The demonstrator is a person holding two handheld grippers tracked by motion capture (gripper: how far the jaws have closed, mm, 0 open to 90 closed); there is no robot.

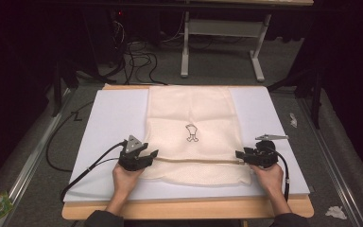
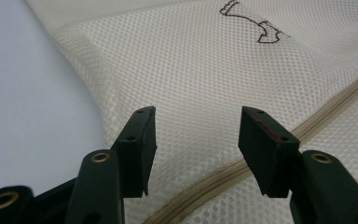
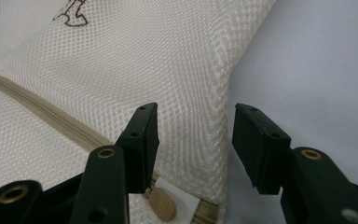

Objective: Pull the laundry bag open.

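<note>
My left gripper (image 2: pixel 193 140) has its jaws spread apart over the mesh bag (image 1: pixel 191 123), grasping nothing. My right gripper (image 3: pixel 193 140) is also released, at the bag's right edge, above the tan zipper pull (image 3: pixel 162 205). The bag lies flat in the middle of the white board (image 1: pixel 108 118), the zipper (image 1: pixel 194 161) running near its front edge.

No readable text or numbers anywhere, tbh. Just a small dark outline emblem (image 1: pixel 192 133) stitched on the cream mesh bag (image 1: pixel 189 113), no letters.
</note>
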